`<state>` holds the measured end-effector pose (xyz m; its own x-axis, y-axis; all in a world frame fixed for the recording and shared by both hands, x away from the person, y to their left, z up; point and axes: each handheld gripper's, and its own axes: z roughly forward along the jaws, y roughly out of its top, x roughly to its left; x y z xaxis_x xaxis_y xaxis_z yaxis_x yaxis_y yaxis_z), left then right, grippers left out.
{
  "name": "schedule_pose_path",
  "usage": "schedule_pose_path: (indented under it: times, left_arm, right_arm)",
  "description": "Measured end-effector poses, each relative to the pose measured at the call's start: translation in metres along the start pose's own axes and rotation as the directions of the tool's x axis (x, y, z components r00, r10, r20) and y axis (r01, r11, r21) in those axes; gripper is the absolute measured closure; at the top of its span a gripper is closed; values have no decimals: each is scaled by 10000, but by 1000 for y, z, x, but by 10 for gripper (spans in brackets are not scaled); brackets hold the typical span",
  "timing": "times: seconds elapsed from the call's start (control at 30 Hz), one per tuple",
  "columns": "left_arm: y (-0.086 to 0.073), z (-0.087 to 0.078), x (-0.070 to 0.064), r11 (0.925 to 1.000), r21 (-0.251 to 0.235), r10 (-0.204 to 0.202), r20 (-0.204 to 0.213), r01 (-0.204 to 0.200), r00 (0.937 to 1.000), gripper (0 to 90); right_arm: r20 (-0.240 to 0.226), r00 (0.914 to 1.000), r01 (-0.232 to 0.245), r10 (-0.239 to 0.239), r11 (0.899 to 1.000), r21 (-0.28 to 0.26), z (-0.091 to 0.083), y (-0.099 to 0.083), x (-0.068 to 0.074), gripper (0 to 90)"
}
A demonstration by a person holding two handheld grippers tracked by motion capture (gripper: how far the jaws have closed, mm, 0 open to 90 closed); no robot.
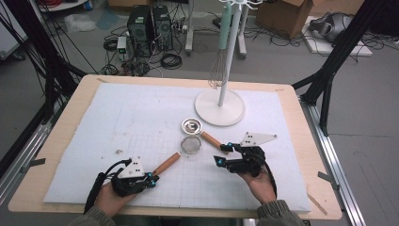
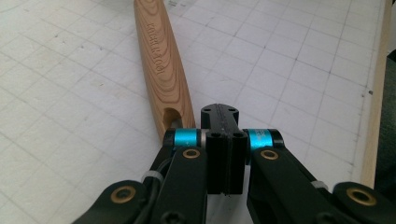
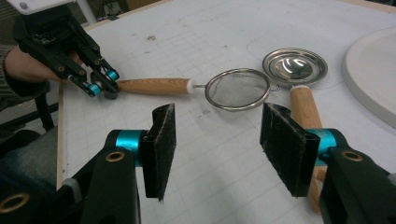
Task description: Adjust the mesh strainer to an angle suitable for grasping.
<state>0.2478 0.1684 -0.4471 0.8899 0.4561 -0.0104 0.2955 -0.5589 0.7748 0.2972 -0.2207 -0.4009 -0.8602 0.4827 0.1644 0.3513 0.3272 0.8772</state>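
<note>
A mesh strainer lies mid-mat, its wooden handle pointing toward my left gripper. That gripper is shut with nothing between its jaws; its tips rest just beside the handle's end. In the right gripper view the left gripper touches that end. A small steel cup lies behind the strainer. Its wooden handle runs under the right jaw of my right gripper, which is open and holds nothing.
A white stand with a round base rises at the back centre, and a whisk hangs from it. A white gridded mat covers the wooden table. Boxes, cables and computers sit on the floor beyond.
</note>
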Motion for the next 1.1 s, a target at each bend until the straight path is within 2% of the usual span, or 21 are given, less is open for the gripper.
schedule_pose_path:
  times: [0.3, 0.63, 0.97, 1.1]
  left_arm:
    - [-3, -3, 5, 9999, -16, -117, -159, 117, 9998, 894]
    - [-3, -5, 7, 10000, 38, -69, -244, 70, 9997, 893]
    - [-4, -5, 7, 10000, -12, -87, -208, 87, 9997, 892]
    - [-4, -5, 7, 10000, -21, -89, -217, 89, 9997, 892]
  right_arm:
    - [-91, 9999, 89, -89, 9999, 80, 2, 0, 0, 455]
    - [-192, 9997, 145, -141, 9997, 221, 7, 1, 0, 488]
    - [-393, 9988, 308, -292, 9988, 393, 17, 14, -4, 650]
    - [-457, 9983, 386, -362, 9978, 532, 23, 20, -7, 754]
